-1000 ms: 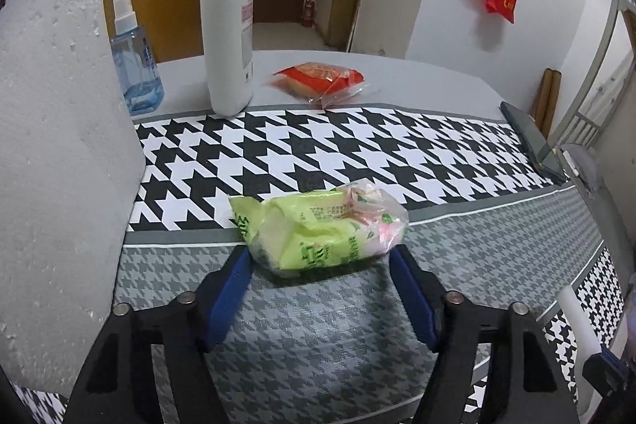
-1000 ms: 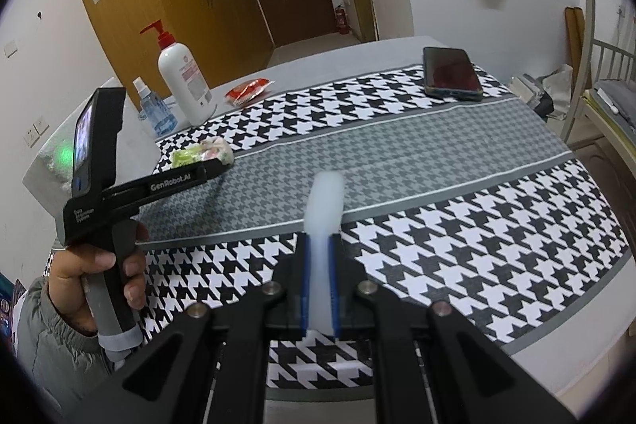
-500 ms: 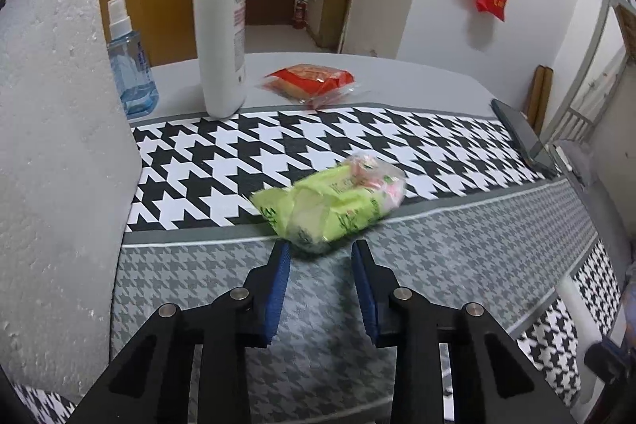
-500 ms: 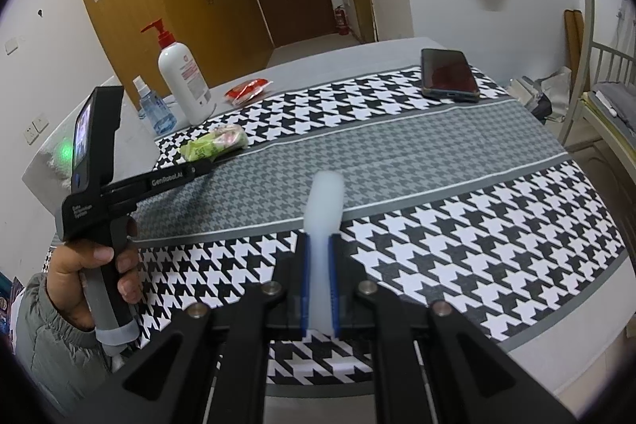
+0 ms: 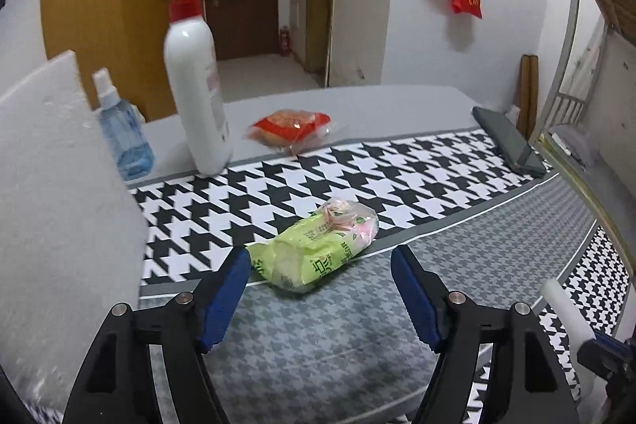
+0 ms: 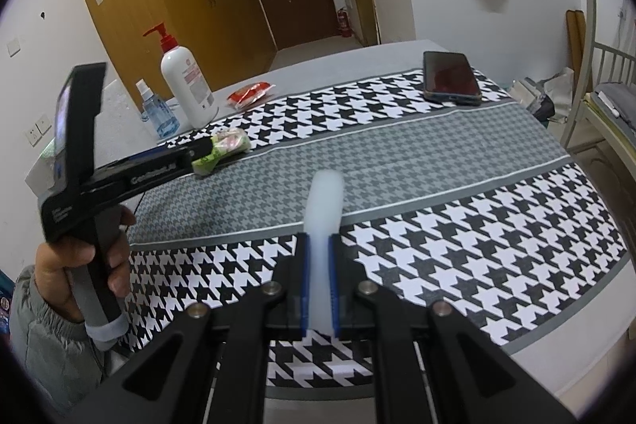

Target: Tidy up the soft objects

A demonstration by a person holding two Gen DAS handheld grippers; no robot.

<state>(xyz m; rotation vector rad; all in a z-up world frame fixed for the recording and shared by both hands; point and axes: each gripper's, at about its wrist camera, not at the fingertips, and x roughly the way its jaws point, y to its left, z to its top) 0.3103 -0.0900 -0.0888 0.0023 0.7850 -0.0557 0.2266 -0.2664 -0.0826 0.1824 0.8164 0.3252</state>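
The left tongs (image 5: 320,265) stand wide open, low over the worktop (image 5: 318,336); the green tissue pack (image 5: 318,249) lies on the cloth just ahead of and between their blue pads (image 5: 222,295), touching neither. The right tongs (image 6: 319,277) are clamped on a white foam strip (image 6: 322,221) that juts forward beyond their tips; the tissue pack (image 6: 222,150) lies well ahead to their left.

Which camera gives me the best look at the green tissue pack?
The left wrist view: the green tissue pack lies close and unobstructed on the cloth, ahead of the open left gripper. In the right wrist view it is small and distant, partly hidden behind the left gripper's jaws.
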